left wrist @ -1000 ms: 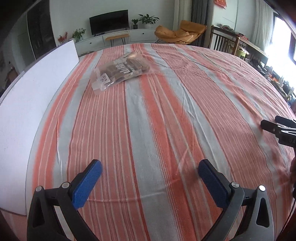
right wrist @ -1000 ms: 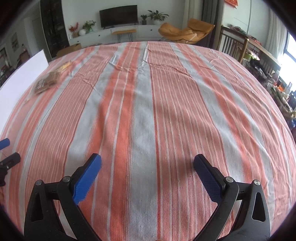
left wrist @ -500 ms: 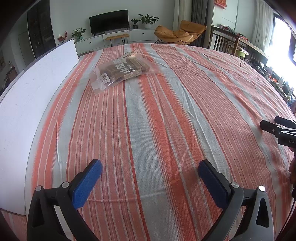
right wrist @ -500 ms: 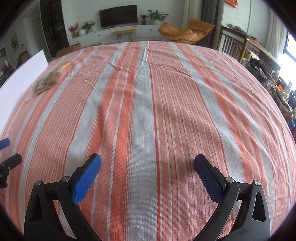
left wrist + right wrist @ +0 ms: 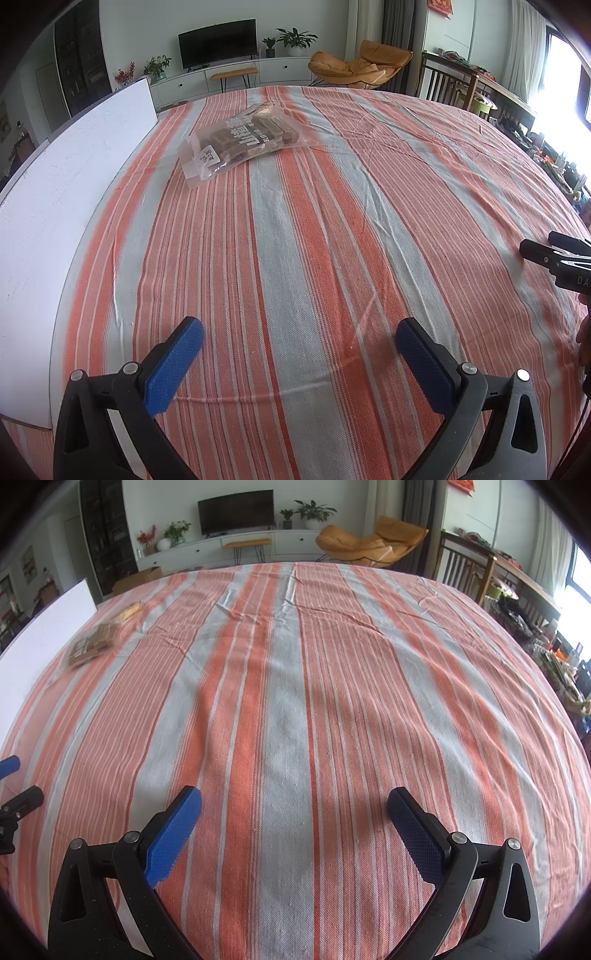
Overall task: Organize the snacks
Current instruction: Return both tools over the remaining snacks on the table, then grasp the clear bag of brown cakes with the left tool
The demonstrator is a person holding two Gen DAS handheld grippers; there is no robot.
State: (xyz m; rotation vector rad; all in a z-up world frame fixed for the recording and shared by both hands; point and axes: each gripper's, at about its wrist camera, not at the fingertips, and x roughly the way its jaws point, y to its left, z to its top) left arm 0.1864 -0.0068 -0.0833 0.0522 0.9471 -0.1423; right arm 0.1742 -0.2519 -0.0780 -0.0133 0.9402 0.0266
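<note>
Over the last second the snack bag (image 5: 240, 142) sits slightly lower and larger in the left wrist view than it did, so the left gripper (image 5: 300, 334) has eased forward toward it; the bag itself has not shifted on the striped cloth of the counter (image 5: 332, 240). The left gripper's jaws stand wide apart with nothing between the blue pads, and the bag lies well ahead of them and a little to the left, flat on the cloth, near the white board (image 5: 66, 206) that runs along the counter's left edge. The right wrist view is almost unchanged: the right gripper (image 5: 294, 806) hovers low over bare cloth, jaws equally wide and empty, with the bag far off to its upper left. Only 1 bag of snacks is visible in either view. My reading is that the task is at its start, with the left side approaching for a first pickup and the right side waiting. The bag looks like thin, clear, slippery plastic, so closing on an edge or a corner may serve better than pressing down on its flat face.
</note>
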